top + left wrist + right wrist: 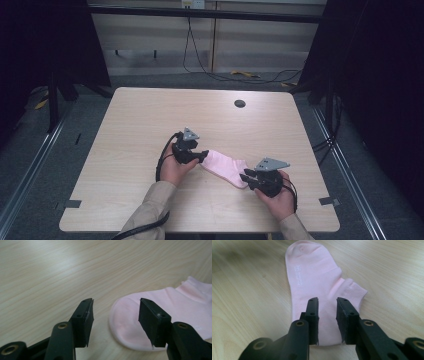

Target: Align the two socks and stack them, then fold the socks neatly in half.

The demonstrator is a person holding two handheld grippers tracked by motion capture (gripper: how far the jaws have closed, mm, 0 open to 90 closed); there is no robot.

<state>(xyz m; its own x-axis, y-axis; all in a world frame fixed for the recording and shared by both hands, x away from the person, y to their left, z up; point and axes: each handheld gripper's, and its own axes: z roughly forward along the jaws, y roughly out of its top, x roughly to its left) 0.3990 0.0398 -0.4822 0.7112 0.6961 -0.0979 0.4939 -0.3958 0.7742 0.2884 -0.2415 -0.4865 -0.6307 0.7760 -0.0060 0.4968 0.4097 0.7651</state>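
**Pink sock, two grippers, one wooden table**

Light wood-grain table (150, 125), round grommet hole (240, 103) near the far edge, dark curtains either side, cables on the grey floor behind. Bits of tape at the near corners.

Pink ankle sock (226, 167) lying flat near the middle-front of the table, toe pointing left, cuff end to the right. Faint white print along the foot in the right gripper view.

Left gripper (115, 315) down at the toe end, jaws spread wide, one either side of the toe edge, not closed on anything.

Right gripper (327, 317) at the heel/cuff end, jaws parted with a narrow gap, sock fabric showing between them. Can't tell if touching the fabric.
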